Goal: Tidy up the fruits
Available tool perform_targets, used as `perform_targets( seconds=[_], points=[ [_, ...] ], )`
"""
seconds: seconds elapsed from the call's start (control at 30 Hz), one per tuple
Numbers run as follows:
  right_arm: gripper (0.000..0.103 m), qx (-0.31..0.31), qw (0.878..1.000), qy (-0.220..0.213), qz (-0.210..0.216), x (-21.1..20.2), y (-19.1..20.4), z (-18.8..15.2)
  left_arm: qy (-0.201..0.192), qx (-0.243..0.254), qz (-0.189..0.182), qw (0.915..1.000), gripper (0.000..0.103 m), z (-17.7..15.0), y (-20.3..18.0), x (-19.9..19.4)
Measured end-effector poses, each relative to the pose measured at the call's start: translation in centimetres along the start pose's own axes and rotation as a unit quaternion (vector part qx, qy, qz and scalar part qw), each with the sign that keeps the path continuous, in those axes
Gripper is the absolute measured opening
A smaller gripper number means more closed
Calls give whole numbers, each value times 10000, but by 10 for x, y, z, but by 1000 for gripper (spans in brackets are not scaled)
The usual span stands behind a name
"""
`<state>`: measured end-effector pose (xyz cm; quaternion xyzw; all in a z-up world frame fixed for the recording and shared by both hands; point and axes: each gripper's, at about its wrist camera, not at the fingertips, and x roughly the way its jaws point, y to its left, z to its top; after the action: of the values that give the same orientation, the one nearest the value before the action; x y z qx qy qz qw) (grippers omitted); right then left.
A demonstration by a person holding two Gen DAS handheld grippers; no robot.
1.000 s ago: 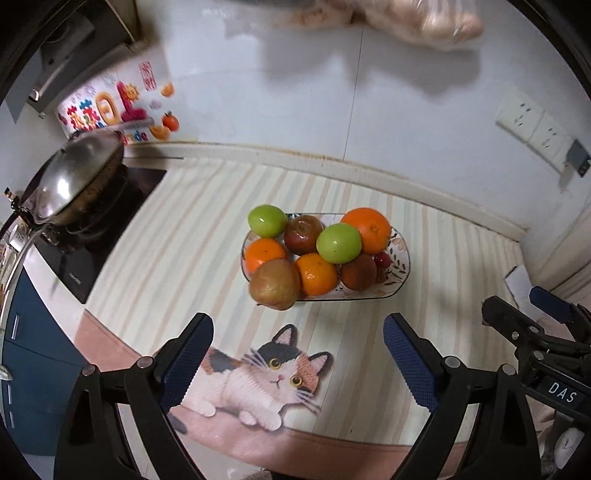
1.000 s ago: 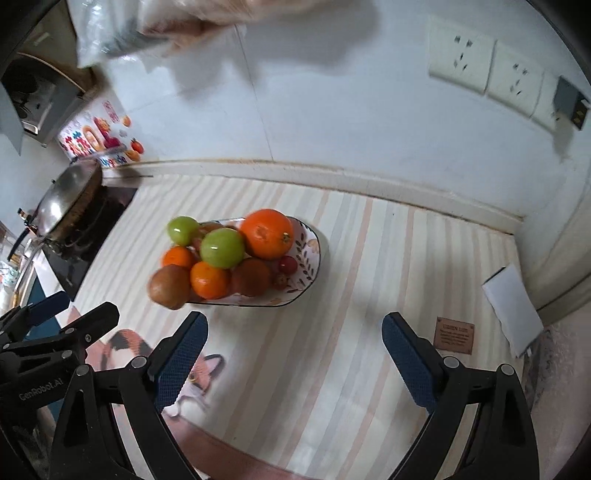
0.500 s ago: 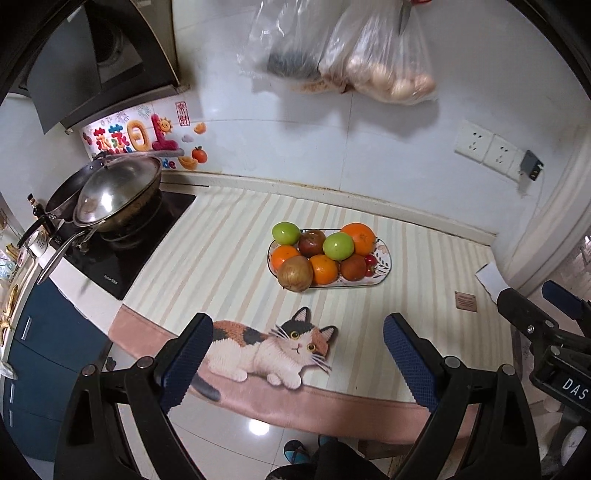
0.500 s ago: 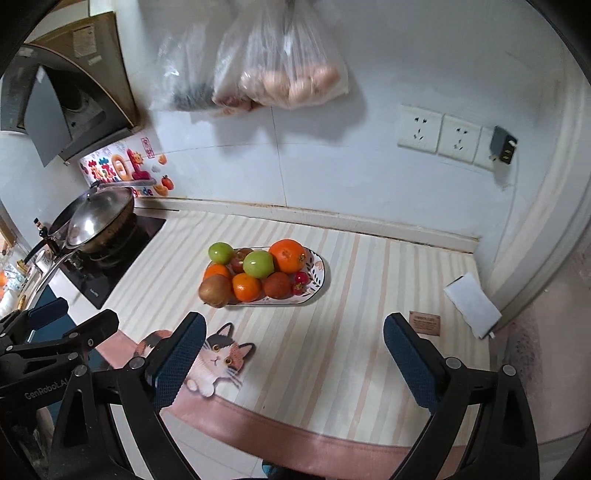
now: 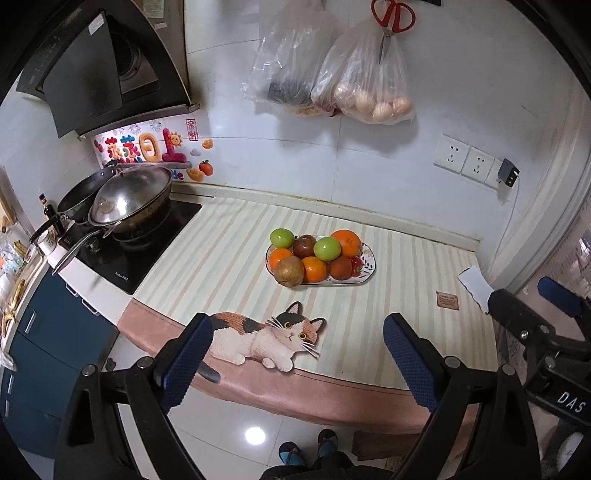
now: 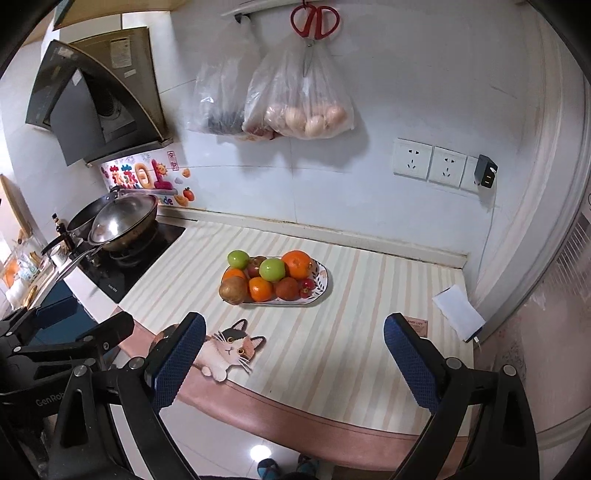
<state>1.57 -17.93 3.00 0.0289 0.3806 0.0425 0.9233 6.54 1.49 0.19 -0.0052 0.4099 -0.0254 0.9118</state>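
The striped counter (image 5: 229, 258) bears a fruit plate (image 5: 367, 271), white paper (image 5: 474, 286) and brown card (image 5: 447, 299).

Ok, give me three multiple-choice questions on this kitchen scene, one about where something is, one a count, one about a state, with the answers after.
1. Where do the red scissors hang?
A. on the wall above the egg bag
B. beside the wok
C. on the plate

2. How many green fruits lie on the plate?
A. one
B. two
C. four

3. How are the fingers of the left gripper?
A. closed on an orange
B. closed with nothing between
C. wide apart, nothing between

Answers: 1 A, the handles sit on a hook over the egg bag. 2 B, two green ones show among the oranges. 3 C, the counter and cat mat show clear between them.
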Motion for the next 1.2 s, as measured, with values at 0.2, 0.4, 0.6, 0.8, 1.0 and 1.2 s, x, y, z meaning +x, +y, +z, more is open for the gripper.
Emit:
perform_targets(
  seconds=[0.2,0.4,0.6,0.8,1.0,1.2],
  points=[
    [99,30,10000,66,55,4,-7,0,11,-131,100,9999,94,1,1,2],
    [99,76,9998,174,101,34,-17,11,44,-196,177,9996,99,9,-1,21],
    [99,115,9997,233,31,71,-23,30,145,-225,281,9992,101,21,-4,50],
    [99,96,9993,346,-46,107,-28,44,271,-181,377,9988,101,36,-6,79],
    [99,86,9988,472,-93,136,-34,50,409,-181,452,9980,101,42,-7,102],
    [99,98,9981,606,-84,158,-40,52,554,-187,471,9972,101,44,-7,118]
  ],
)
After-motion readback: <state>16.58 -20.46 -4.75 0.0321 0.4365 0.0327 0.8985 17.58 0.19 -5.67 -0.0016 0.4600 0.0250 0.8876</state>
